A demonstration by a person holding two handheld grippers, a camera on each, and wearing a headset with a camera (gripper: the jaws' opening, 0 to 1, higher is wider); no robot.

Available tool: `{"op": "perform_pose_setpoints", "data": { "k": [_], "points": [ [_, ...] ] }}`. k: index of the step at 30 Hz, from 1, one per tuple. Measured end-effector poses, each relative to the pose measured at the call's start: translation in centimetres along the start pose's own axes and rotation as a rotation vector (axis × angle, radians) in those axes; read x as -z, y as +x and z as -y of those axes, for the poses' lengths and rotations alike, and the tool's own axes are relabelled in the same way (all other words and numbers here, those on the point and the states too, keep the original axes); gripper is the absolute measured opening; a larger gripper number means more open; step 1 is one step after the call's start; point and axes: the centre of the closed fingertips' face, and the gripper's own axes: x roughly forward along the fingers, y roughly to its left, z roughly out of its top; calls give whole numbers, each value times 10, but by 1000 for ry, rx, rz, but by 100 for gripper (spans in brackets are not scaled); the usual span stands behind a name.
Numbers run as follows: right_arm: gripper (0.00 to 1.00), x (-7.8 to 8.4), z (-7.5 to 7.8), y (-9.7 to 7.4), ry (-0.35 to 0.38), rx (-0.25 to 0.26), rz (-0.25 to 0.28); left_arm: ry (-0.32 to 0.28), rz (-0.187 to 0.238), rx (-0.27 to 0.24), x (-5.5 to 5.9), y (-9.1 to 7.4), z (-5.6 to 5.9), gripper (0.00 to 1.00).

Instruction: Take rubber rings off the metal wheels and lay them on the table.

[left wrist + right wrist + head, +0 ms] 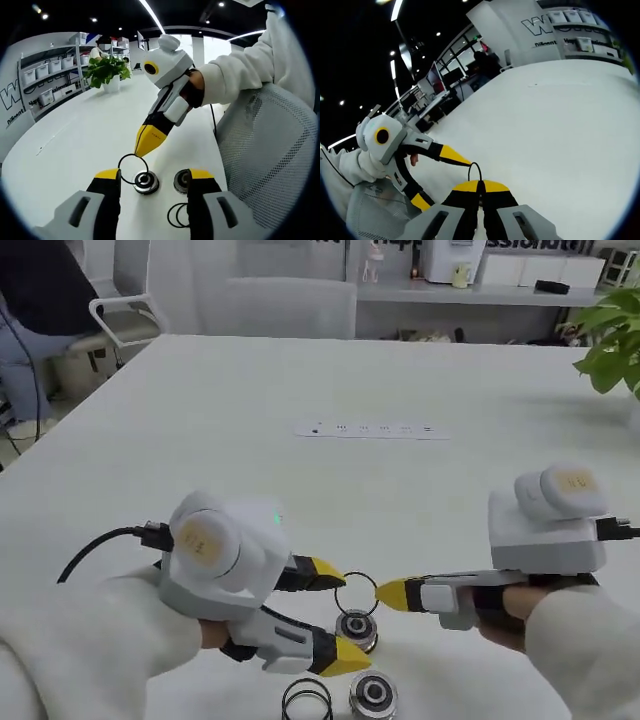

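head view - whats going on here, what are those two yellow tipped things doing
A person is taking rubber rings off small metal wheels on a white table. The right claw is shut on a thin black ring, held up just over one wheel, and the open left claw straddles that wheel. A second wheel sits nearer the person, with two loose rings lying beside it.

Big "W" on far wall (501, 29); smaller lettering beneath unreadable
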Motion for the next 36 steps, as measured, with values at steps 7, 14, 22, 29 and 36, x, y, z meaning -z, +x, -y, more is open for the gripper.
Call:
{"op": "perform_pose_setpoints", "data": {
  "k": [7, 14, 22, 29, 36],
  "points": [
    [0, -5, -6, 1, -22, -21, 9, -29, 47, -17, -13, -16, -1, 55],
    [0, -4, -13, 3, -28, -47, 0, -60, 102, -32, -26, -38, -1, 69],
    [0, -2, -25, 7, -46, -85, -17, -83, 119, -81, -26, -64, 3, 77],
    [0, 1, -38, 8, -52, -125, -41, -144, 139, -113, -18, -87, 9, 83],
    [0, 11, -47, 12, -81, -150, -86, -200, 122, -145, 1, -102, 13, 92]
  ]
}}
